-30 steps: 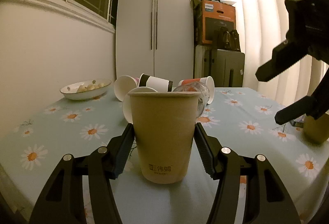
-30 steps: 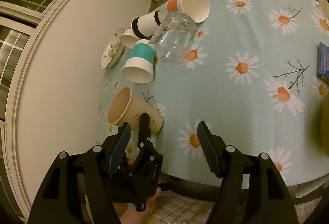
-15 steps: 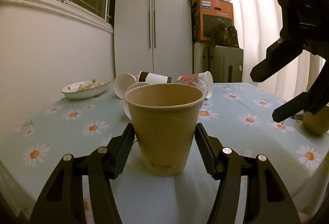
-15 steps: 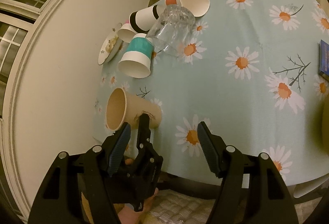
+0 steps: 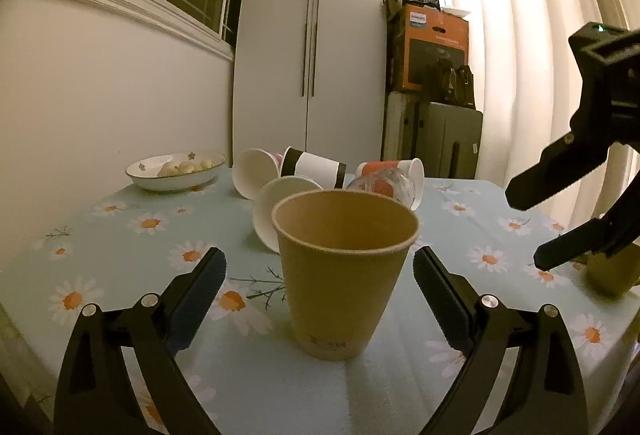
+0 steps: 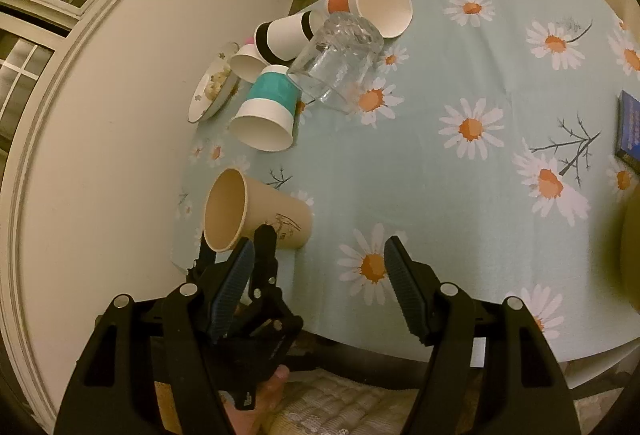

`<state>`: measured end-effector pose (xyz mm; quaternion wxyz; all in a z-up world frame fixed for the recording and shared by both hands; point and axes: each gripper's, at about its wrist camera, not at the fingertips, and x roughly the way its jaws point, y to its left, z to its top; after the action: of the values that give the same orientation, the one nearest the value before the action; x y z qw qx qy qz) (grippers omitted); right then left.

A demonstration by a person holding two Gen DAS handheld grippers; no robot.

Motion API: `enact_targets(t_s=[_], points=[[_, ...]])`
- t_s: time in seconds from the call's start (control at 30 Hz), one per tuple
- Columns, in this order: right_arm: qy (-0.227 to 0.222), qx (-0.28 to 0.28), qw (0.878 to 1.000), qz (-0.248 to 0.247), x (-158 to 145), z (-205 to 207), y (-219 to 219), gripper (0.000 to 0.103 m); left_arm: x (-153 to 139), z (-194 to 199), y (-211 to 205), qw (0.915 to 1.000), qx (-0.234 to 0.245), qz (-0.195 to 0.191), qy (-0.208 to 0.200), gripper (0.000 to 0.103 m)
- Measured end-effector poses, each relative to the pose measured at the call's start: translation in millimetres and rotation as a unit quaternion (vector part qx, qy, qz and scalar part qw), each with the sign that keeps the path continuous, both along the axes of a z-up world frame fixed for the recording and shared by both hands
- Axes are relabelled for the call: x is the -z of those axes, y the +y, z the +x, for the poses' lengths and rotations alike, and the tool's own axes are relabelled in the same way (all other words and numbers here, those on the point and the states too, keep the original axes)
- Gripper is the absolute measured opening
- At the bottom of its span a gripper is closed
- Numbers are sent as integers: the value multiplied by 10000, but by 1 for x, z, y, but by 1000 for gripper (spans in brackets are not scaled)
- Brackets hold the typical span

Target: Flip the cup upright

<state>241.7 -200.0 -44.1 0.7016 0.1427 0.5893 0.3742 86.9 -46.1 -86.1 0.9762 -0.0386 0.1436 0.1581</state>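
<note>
Brown paper cup point(image 5: 343, 275) stood upright on the daisy tablecloth point(image 5: 460, 235), btwn the left gripper point(image 5: 320, 267) fingers, which were spread clear of its walls. Best move: back straight out w/o clipping it. Right gripper point(image 6: 320, 263) was open too, holding nothing.

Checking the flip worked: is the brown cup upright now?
Upright. The brown cup stands base-down on the table, rim up, between the open left gripper fingers, which are clear of it.
</note>
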Motion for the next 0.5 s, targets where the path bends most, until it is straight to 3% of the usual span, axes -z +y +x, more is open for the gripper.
enact_targets(t_s=[0.07, 0.4, 0.5], points=[[-44, 7, 10000, -2, -2, 0, -1, 67, -3, -2, 0, 10000, 4, 1, -11, 96], [-198, 131, 9997, 104, -15, -1, -15, 68, -36, -25, 7, 9996, 105, -193, 172, 96], [-274, 159, 9995, 50, -18, -2, -16, 68, -52, -35, 20, 9966, 224, -663, 433, 96]])
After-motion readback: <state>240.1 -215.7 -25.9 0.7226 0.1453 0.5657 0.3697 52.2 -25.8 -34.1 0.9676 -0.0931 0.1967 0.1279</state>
